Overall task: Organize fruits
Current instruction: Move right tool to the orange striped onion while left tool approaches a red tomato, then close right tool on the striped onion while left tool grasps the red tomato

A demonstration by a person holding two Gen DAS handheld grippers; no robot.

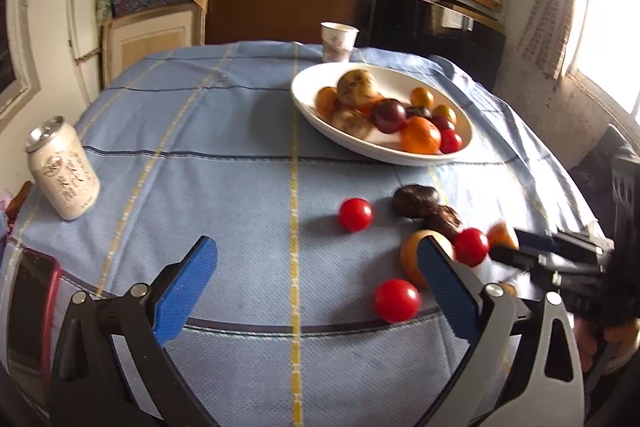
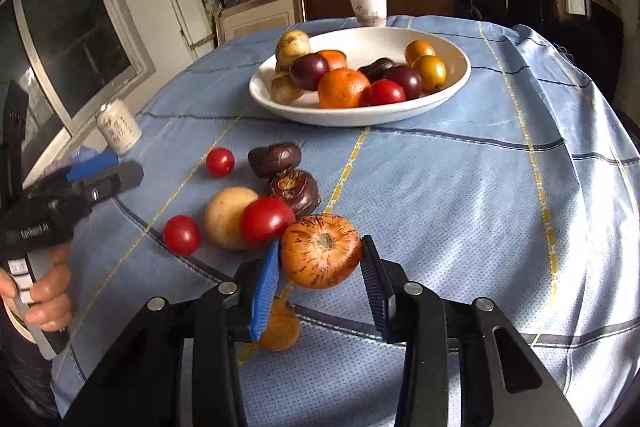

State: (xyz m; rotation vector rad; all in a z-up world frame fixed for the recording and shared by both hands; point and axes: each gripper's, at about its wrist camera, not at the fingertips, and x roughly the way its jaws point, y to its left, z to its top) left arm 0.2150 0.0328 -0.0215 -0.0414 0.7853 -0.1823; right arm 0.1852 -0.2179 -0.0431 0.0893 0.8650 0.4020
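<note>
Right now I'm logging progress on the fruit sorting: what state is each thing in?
Right claw: shut on the brown streaked fruit, lifted off the cloth.
Left claw: open, empty.
White bowl: partly filled with fruit.
Can: upright, top closed.
Paper cup: upright.
Red tomato: loose on tablecloth.
</note>
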